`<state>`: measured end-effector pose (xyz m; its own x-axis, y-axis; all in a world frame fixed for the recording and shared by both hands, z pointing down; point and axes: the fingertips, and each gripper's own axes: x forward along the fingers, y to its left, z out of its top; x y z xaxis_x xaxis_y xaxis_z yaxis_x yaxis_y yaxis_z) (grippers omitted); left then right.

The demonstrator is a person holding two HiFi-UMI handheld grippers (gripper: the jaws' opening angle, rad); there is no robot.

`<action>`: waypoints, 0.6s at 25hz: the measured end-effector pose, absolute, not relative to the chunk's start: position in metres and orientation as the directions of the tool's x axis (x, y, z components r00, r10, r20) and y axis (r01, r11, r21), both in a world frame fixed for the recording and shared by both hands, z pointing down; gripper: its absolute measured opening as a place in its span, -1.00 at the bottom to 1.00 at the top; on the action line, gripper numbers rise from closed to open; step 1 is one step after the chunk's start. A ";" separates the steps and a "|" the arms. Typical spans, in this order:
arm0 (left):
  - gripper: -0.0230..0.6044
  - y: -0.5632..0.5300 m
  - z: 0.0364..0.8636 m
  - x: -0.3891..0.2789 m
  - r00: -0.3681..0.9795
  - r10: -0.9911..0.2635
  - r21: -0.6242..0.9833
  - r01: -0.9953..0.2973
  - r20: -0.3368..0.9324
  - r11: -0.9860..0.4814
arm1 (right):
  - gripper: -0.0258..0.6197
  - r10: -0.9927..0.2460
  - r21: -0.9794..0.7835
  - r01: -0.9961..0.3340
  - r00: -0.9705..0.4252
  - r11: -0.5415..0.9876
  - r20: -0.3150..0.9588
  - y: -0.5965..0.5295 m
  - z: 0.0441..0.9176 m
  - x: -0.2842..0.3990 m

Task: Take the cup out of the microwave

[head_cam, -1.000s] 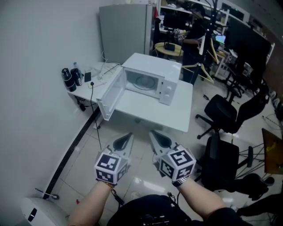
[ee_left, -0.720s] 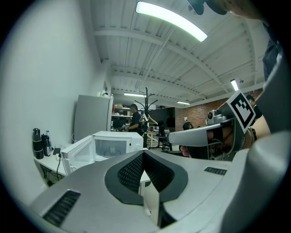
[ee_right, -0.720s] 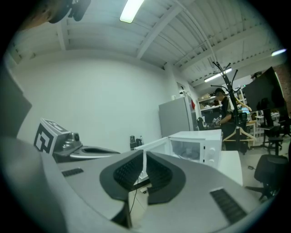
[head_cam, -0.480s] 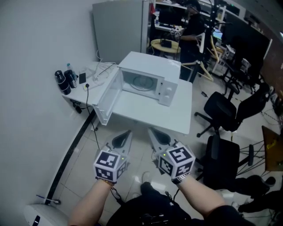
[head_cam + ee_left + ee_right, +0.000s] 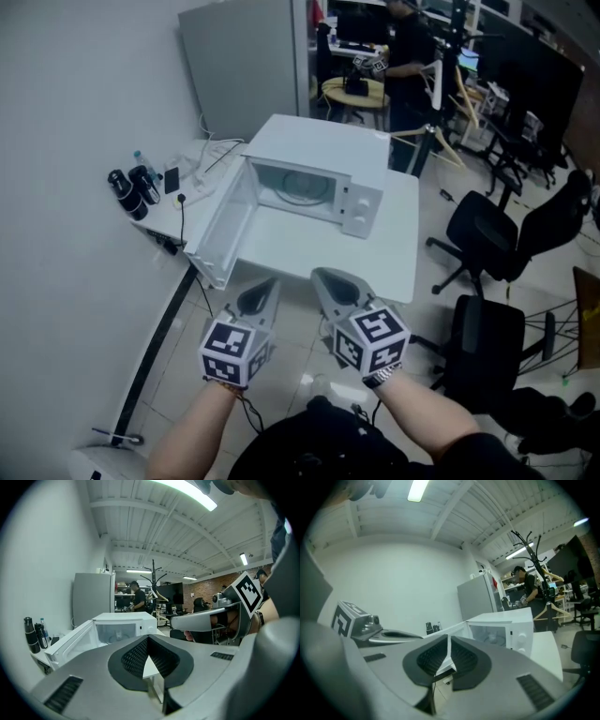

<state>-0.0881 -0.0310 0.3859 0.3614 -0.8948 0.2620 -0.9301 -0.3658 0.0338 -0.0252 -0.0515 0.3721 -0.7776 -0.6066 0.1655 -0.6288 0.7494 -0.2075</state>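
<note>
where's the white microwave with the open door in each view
Head view: white microwave upper centre, door swung open to the left.
Left gripper view: left of centre, mid-height.
Right gripper view: right of centre.
Shared landmark: the tall grey cabinet behind it.

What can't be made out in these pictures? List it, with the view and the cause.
- Cup: head view, the microwave cavity is too small and dim to show it; both gripper views give only a faint shape there.
- Markings on the dials: all views, too small.
- Labels on the bottles: head view, too small.
- Person at the back: head view, cut off by the top edge.
</note>
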 end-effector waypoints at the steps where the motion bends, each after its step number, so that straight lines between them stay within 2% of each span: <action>1: -0.95 -0.040 0.387 -0.088 0.357 -0.895 0.032 -0.932 0.266 -0.362 | -0.78 -0.604 -0.210 -0.626 -0.779 0.751 0.166 -0.060 0.373 -0.025; 15: -0.95 -0.126 0.400 -0.092 0.334 -0.893 0.035 -0.940 0.302 -0.340 | -0.73 -0.591 -0.233 -0.623 -0.782 0.747 0.195 -0.145 0.393 -0.036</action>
<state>-0.0921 -0.1259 0.3999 0.3341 -0.8928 0.3021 -0.9398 -0.3398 0.0350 -0.0356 -0.1452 0.3927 -0.7824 -0.5913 0.1954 -0.6227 0.7468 -0.2335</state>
